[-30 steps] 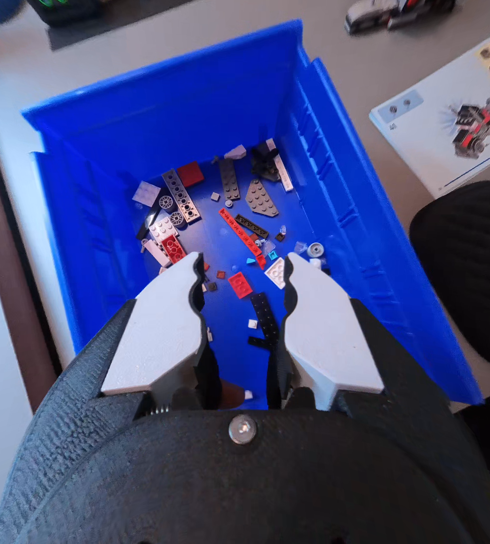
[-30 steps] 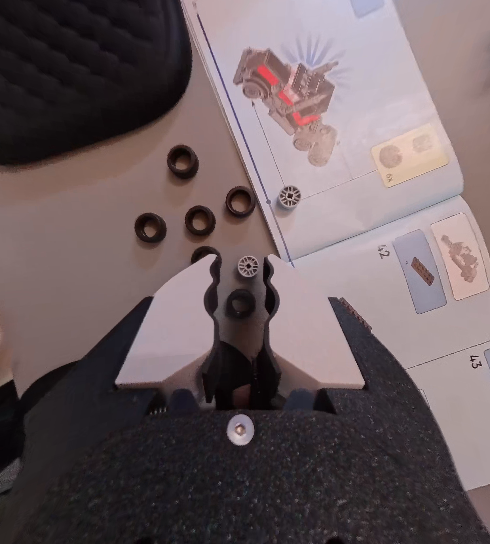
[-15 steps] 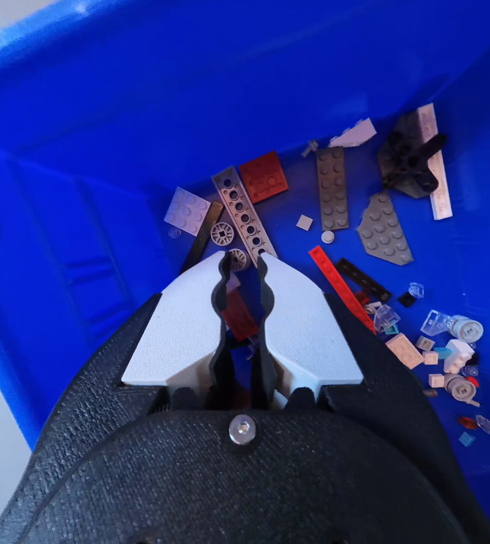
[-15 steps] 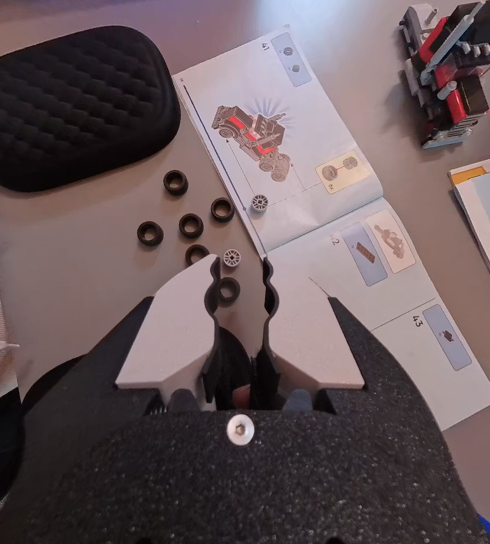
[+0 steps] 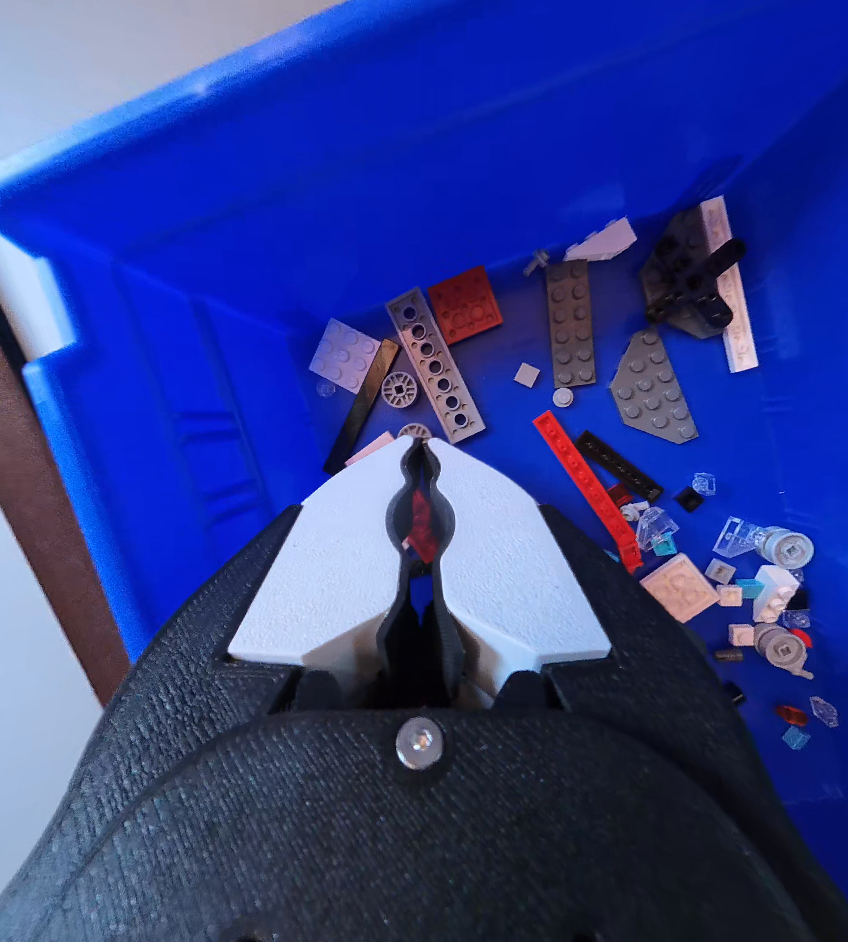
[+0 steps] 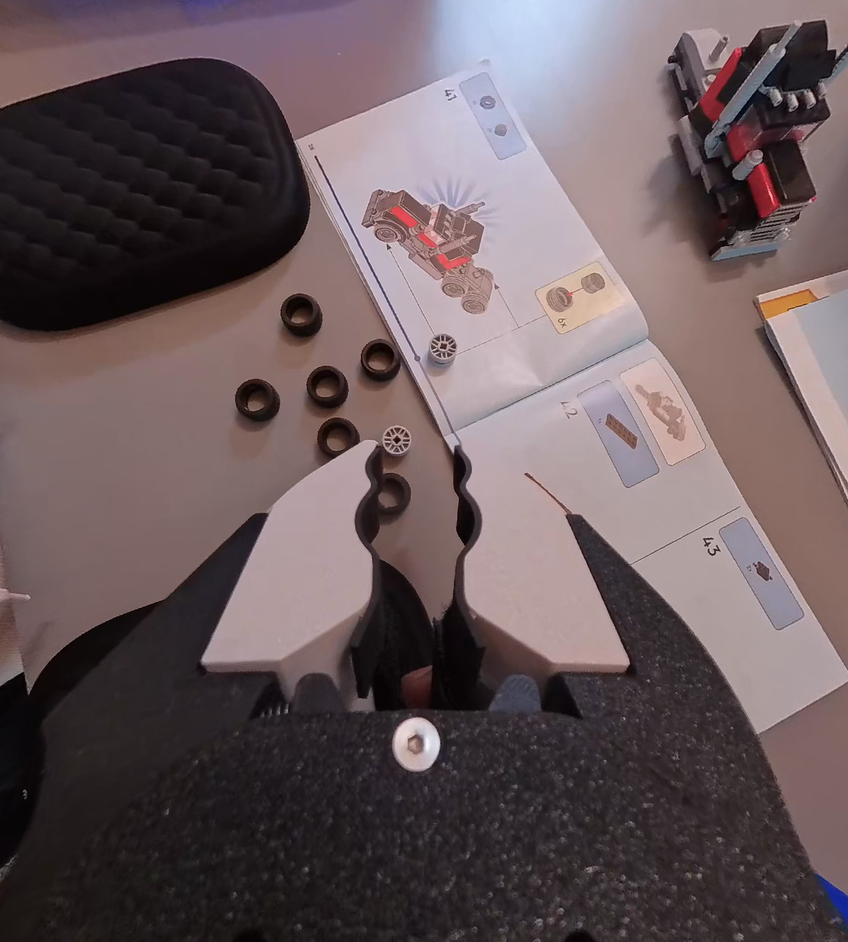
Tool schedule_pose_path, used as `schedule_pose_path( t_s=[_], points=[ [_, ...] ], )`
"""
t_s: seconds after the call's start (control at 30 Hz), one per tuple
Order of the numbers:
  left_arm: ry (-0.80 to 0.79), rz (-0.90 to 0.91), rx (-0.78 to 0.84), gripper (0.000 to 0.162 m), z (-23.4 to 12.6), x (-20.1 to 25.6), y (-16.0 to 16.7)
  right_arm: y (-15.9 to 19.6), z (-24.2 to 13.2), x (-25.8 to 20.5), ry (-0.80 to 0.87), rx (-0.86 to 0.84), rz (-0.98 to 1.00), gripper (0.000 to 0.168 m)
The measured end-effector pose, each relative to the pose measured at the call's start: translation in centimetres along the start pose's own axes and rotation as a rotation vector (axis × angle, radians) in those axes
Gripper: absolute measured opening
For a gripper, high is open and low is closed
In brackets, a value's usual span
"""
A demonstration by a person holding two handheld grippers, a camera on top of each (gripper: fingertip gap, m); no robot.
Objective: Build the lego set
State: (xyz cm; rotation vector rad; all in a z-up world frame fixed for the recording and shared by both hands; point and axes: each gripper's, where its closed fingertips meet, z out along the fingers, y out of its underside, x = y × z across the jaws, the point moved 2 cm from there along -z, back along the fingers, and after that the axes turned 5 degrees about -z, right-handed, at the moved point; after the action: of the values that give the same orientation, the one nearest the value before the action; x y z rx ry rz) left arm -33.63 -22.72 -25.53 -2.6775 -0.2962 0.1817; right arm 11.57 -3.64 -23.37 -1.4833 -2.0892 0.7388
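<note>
While your left gripper (image 5: pixel 419 444) sits deep in the blue bin (image 5: pixel 269 214), its tips are pressed nearly together right at a small grey wheel hub (image 5: pixel 413 431) at mid-frame; whether they actually pinch that hub cannot be told, since most of it is hidden. Just above lie a second grey hub (image 5: pixel 399 390), a long grey holed plate (image 5: pixel 434 364) and a red square plate (image 5: pixel 465 305), with loose pieces scattered toward the right side of the bin. Your right gripper (image 6: pixel 417 451) hangs over the table with its jaws spread and nothing between them. Black tyres (image 6: pixel 327 386) lie left of centre, one grey hub (image 6: pixel 396 439) just beyond the left fingertip, another hub (image 6: pixel 442 348) on the open instruction booklet (image 6: pixel 539 357). At the upper right stands the part-built truck (image 6: pixel 748 132).
</note>
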Motion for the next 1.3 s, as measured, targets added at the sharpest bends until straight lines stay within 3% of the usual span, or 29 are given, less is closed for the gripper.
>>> schedule_pose_path(
  t_s=[0.13, 0.5, 0.6, 0.67, 0.73, 0.83, 0.9, 0.97, 1.13, 1.3],
  points=[
    [-0.02, -0.009, -0.026, 0.014, 0.2, -0.3, 0.1, 0.0, 0.0, -0.2, -0.001, 0.001, -0.012, 0.026],
    [0.012, -0.018, -0.102, 0.016, 2.1, -0.2, 0.7, 0.4, -1.0, -0.1, 0.034, 0.013, -0.006, 0.025],
    [0.01, -0.011, -0.048, 0.016, 1.2, 0.1, 0.1, 0.1, -1.0, -0.1, 0.034, 0.028, -0.01, 0.024],
    [0.061, -0.046, 0.078, 0.016, -0.6, 1.1, -1.3, -0.5, -0.8, -0.3, 0.029, 0.066, -0.025, 0.023],
    [0.235, -0.115, 0.31, 0.016, -3.9, 3.9, -3.8, -1.8, -0.5, -0.7, 0.026, 0.144, -0.06, 0.023],
    [0.68, -0.213, 0.716, 0.016, -11.7, 10.7, -7.3, -4.8, -0.2, -1.7, 0.004, 0.297, -0.126, 0.023],
    [1.003, -0.255, 0.931, 0.015, -17.1, 15.4, -8.1, -7.6, -0.4, -2.6, -0.017, 0.423, -0.17, 0.025],
    [1.266, -0.329, 1.047, 0.015, -20.5, 19.3, -8.0, -11.1, -1.3, -3.5, -0.039, 0.581, -0.213, 0.027],
    [1.741, -0.486, 1.062, 0.015, -23.6, 26.0, -7.6, -19.2, -5.4, -6.0, -0.054, 0.912, -0.379, 0.027],
    [1.856, -0.502, 0.975, 0.015, -23.6, 29.9, -7.4, -23.1, -7.8, -7.4, -0.06, 0.998, -0.494, 0.026]
  ],
)
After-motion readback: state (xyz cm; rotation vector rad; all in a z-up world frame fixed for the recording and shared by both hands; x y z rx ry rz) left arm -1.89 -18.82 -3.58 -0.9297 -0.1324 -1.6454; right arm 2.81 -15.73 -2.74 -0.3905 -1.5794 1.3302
